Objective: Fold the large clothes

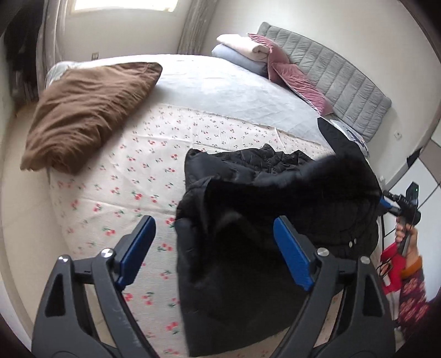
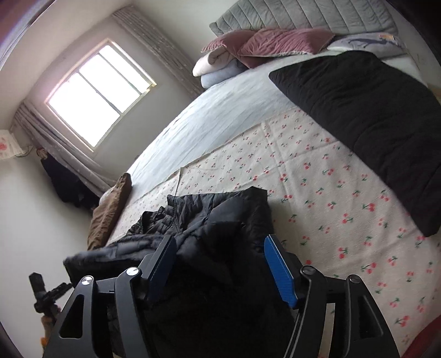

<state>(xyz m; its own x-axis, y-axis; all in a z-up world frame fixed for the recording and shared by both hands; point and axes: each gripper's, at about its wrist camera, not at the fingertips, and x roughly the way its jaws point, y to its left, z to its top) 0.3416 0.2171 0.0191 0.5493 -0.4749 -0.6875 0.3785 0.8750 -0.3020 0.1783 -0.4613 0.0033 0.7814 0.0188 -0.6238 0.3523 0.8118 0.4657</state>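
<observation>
Here, on the cherry-print cotton bedspread (image 1: pixel 110 176):
Jacket: black quilted puffer jacket (image 1: pixel 248 220), crumpled at the bedspread's near edge.
Left gripper (image 1: pixel 212 250): jaws apart, over the jacket.
Right gripper (image 2: pixel 220 264): jaws apart, over the jacket.
Pillow: brown wrinkled pillow (image 1: pixel 88 115), on the bedspread's far corner.

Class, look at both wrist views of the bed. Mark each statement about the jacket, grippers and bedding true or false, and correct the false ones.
1. The black puffer jacket lies crumpled on the cherry-print sheet. True.
2. The left gripper is clamped shut. False: its jaws stand wide apart.
3. The right gripper is open over the jacket. True.
4. The brown pillow sits on top of the jacket. False: it lies apart, at the bed's far edge.
5. Pink cushions lean by the grey headboard. True.
</observation>
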